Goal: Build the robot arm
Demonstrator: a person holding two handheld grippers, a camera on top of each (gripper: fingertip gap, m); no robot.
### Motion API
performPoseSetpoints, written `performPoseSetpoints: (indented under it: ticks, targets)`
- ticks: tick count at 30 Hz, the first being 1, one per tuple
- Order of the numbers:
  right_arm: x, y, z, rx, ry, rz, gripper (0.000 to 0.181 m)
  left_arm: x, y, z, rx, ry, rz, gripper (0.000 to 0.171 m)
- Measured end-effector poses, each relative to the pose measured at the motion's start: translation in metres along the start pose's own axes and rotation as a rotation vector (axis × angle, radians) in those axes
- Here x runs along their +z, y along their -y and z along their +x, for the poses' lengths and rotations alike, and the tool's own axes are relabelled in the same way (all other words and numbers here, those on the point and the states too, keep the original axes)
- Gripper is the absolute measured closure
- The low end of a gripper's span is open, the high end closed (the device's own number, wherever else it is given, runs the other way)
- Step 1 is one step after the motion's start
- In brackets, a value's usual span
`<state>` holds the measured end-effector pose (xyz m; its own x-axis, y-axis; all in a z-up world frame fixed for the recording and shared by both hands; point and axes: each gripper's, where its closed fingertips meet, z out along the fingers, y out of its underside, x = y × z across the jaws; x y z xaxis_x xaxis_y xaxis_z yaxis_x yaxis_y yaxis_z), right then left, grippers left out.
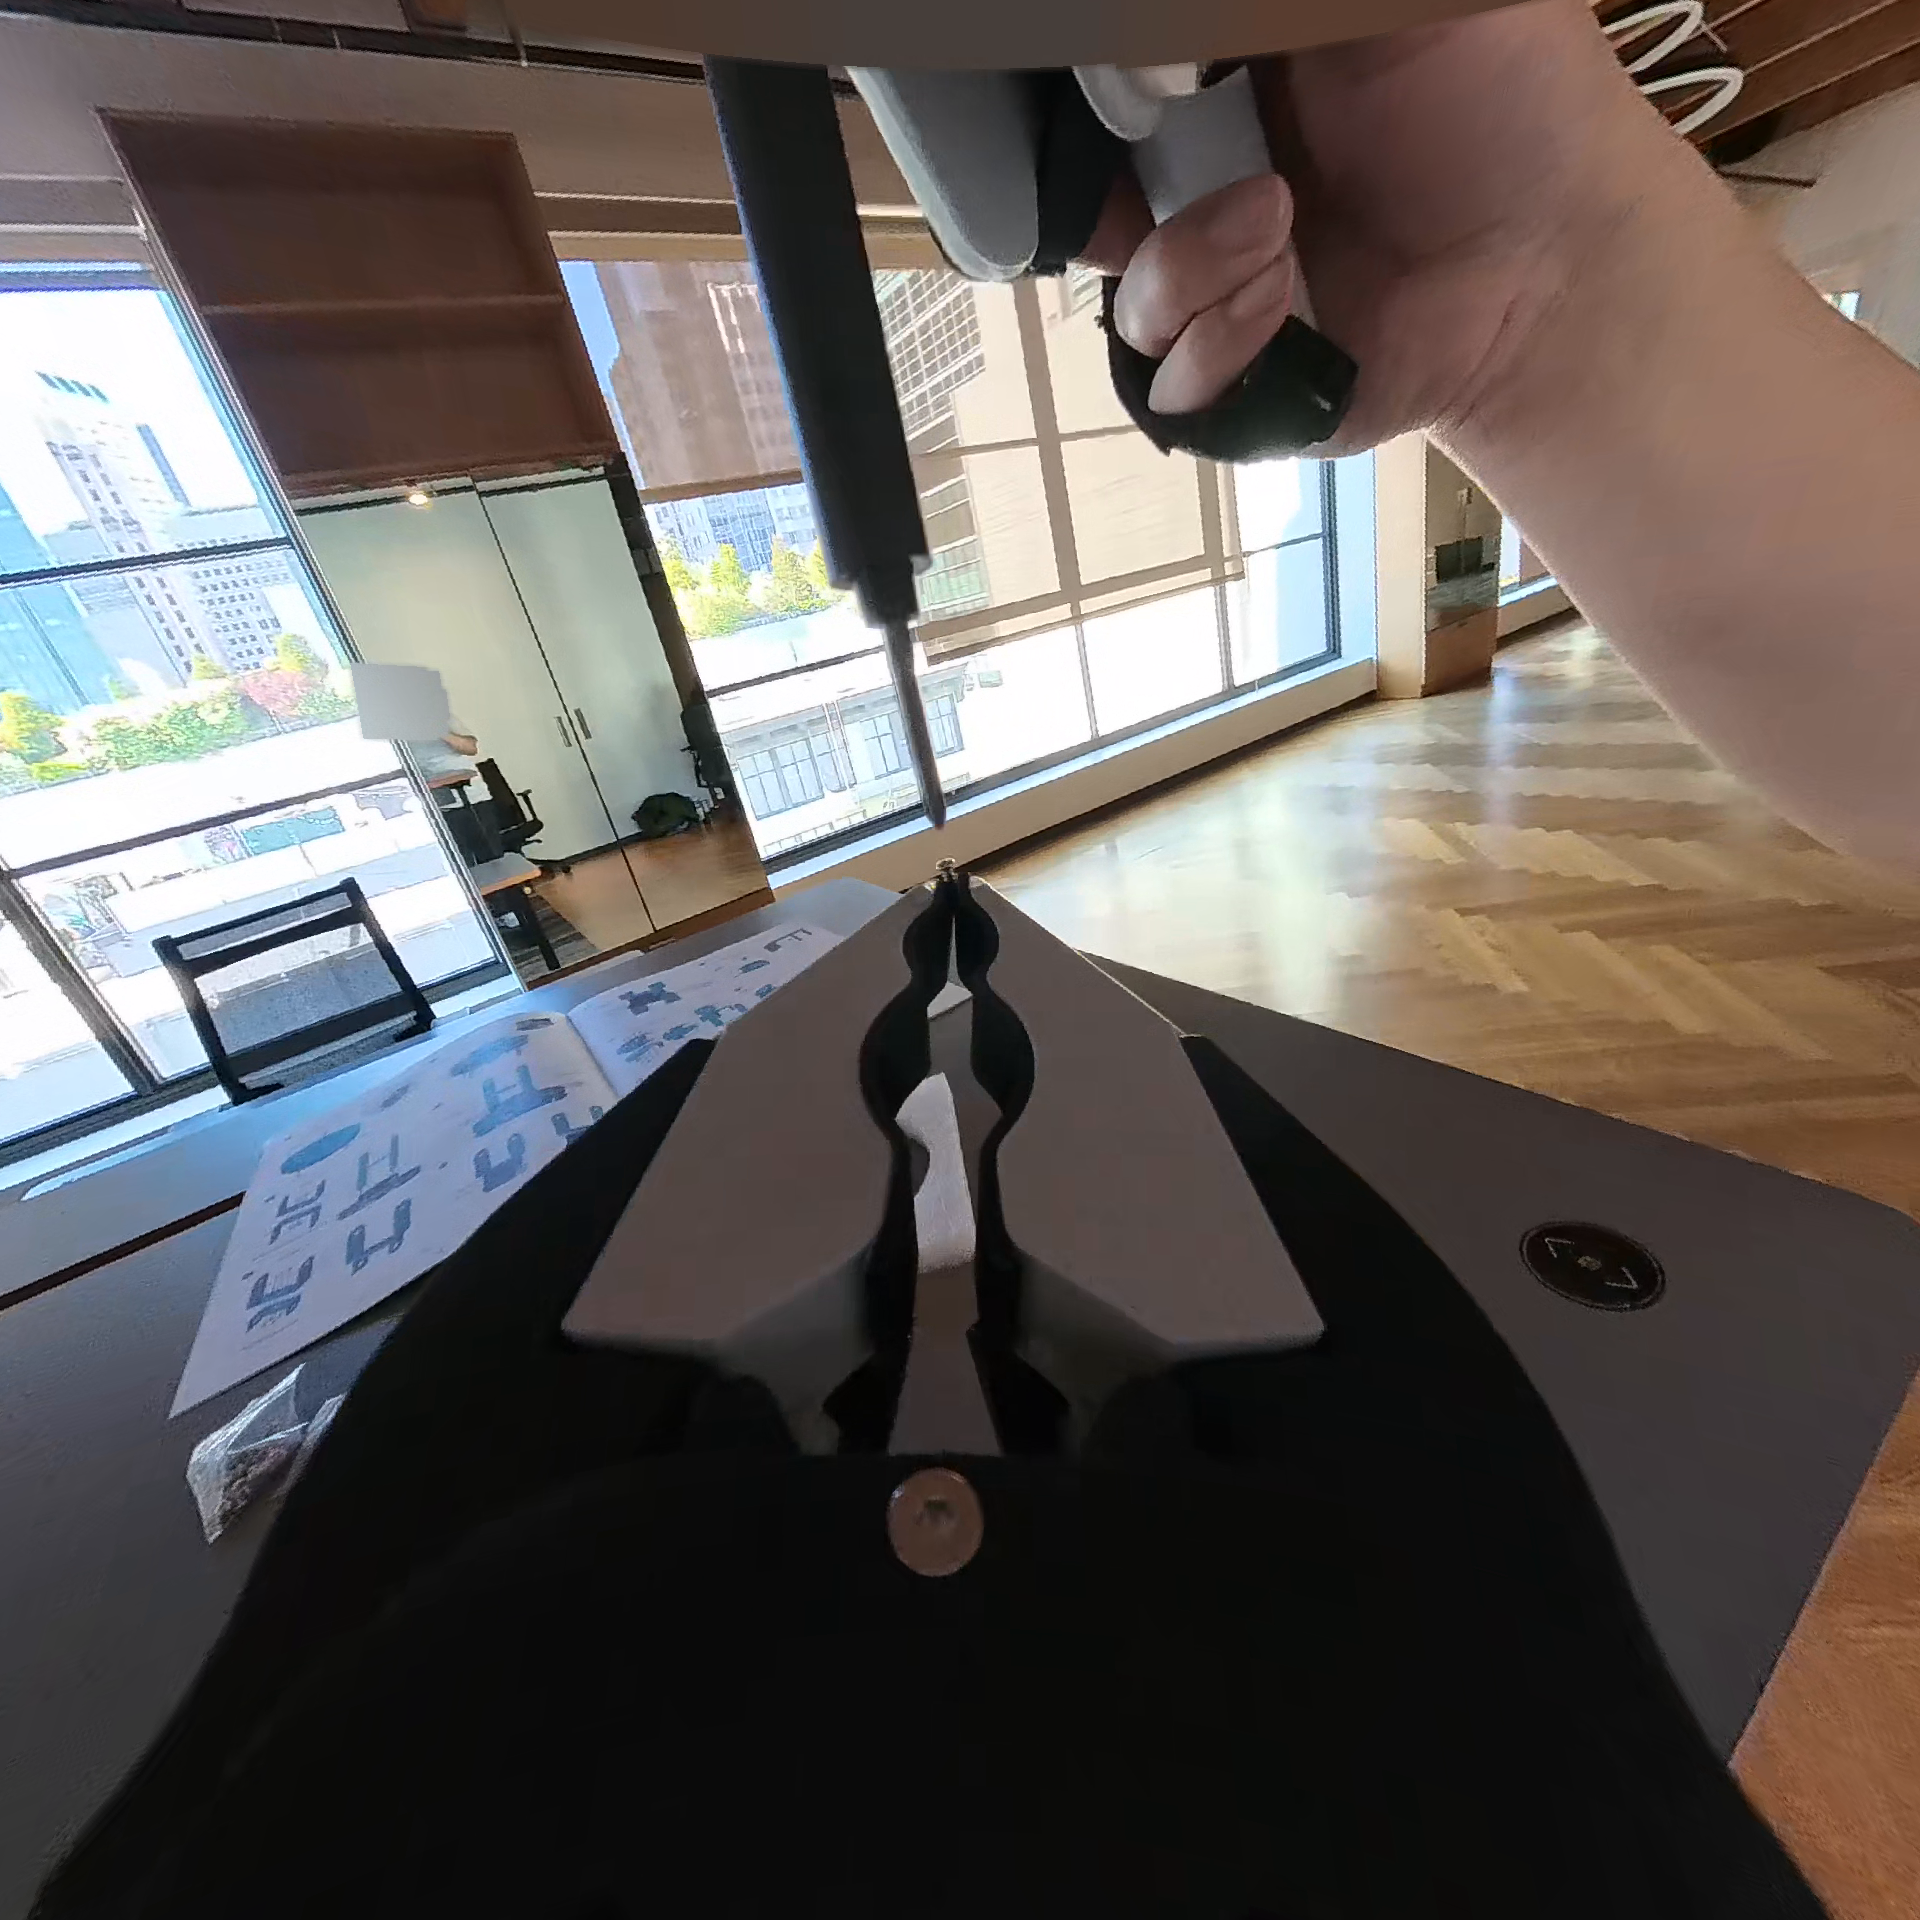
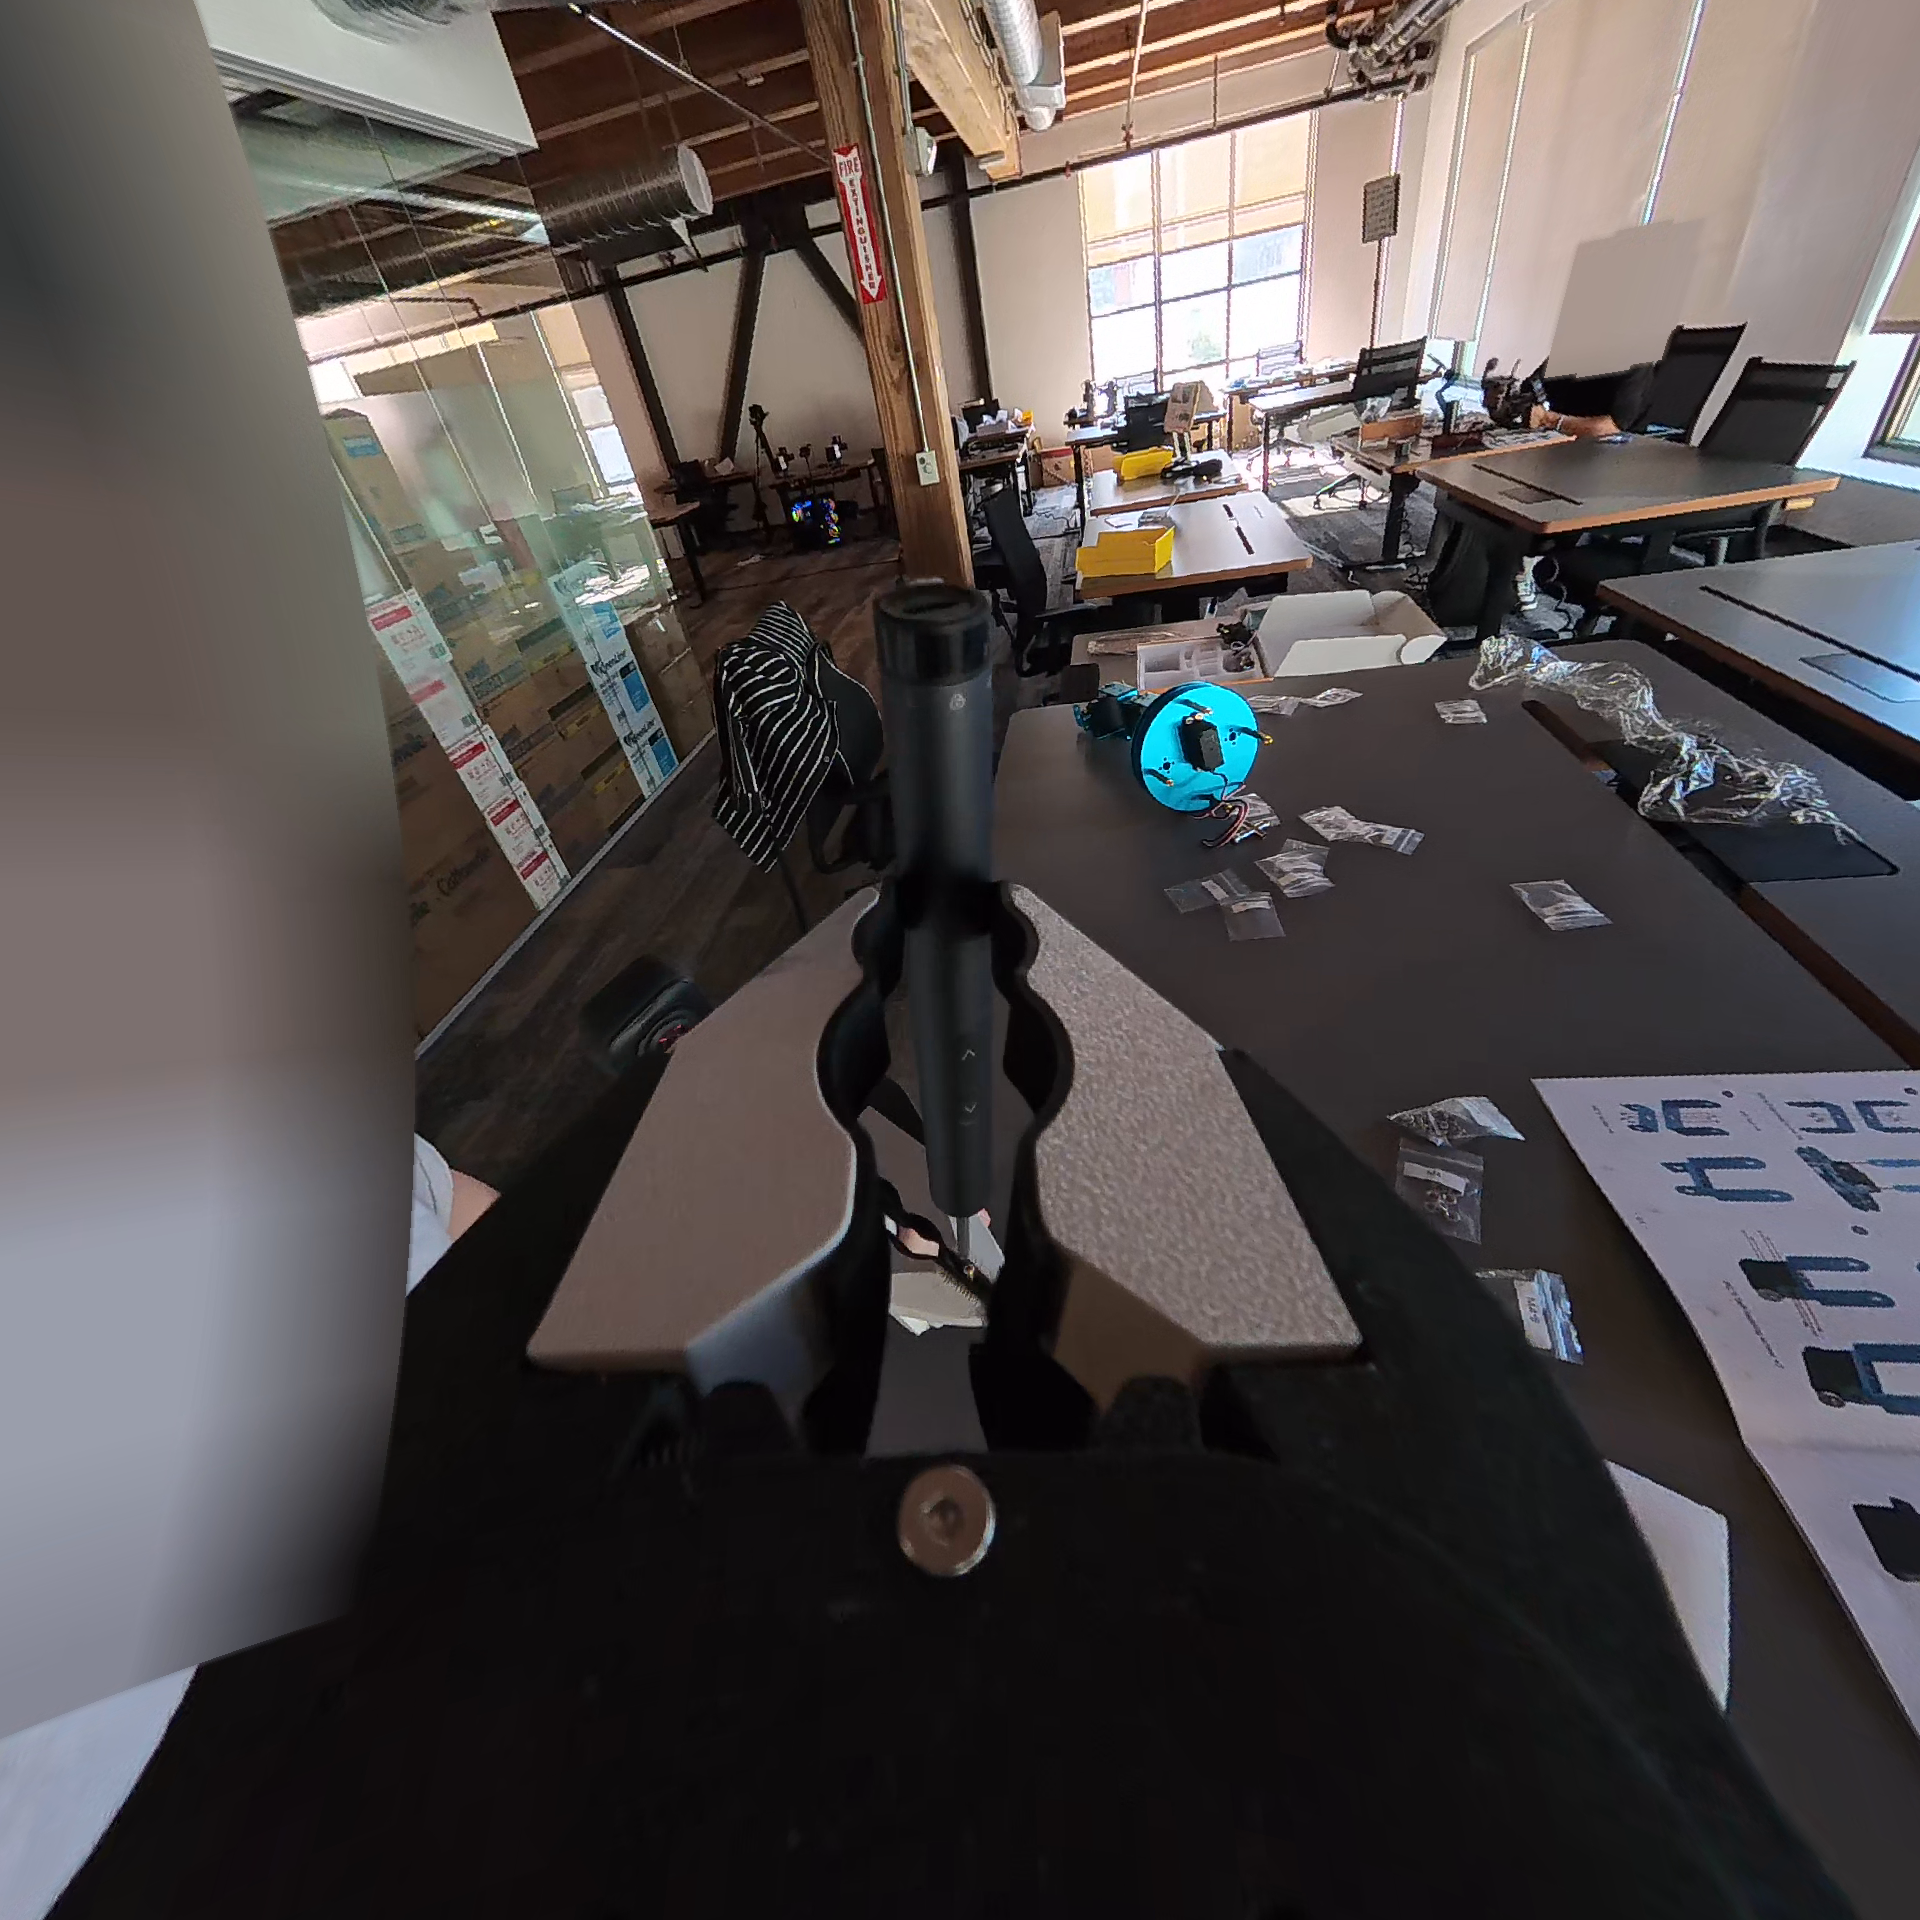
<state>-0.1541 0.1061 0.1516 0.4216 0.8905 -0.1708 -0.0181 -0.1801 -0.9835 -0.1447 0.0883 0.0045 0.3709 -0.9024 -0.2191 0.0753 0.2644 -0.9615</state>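
Note:
My left gripper [image 1: 951, 891] is shut on a tiny screw [image 1: 948, 865], pinched upright at its fingertips above the dark table [image 1: 1455, 1143]. A dark grey electric screwdriver [image 1: 821, 353] comes down from above, its bit tip just over the screw head. My right gripper [image 2: 943, 914] is shut on that screwdriver [image 2: 940, 831], which stands upright between its jaws with the bit pointing down. Below the bit, the left gripper's tips [image 2: 951, 1273] show small in the right wrist view. A person's hand [image 1: 1403, 260] holds the right gripper's handle.
An open instruction booklet [image 1: 436, 1153] with blue drawings lies left of the left gripper, a small parts bag [image 1: 244, 1455] beside it. Farther on the table lie a blue round servo assembly [image 2: 1195, 748], several small bags [image 2: 1288, 868] and crumpled plastic wrap [image 2: 1652, 748]. A chair with a striped garment [image 2: 774, 727] stands beyond. Spacing between my two grippers at the tips: around 15 cm.

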Motion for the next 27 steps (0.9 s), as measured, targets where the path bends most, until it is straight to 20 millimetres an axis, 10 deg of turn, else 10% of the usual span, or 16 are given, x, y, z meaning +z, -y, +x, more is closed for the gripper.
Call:
performPoseSetpoints:
  ticks: [27]
  targets:
    - [0.005, -0.022, -0.002, -0.041, 0.029, -0.124, 0.165, 0.002, -0.017, 0.014, 0.151, -0.036, -0.143, 0.171]
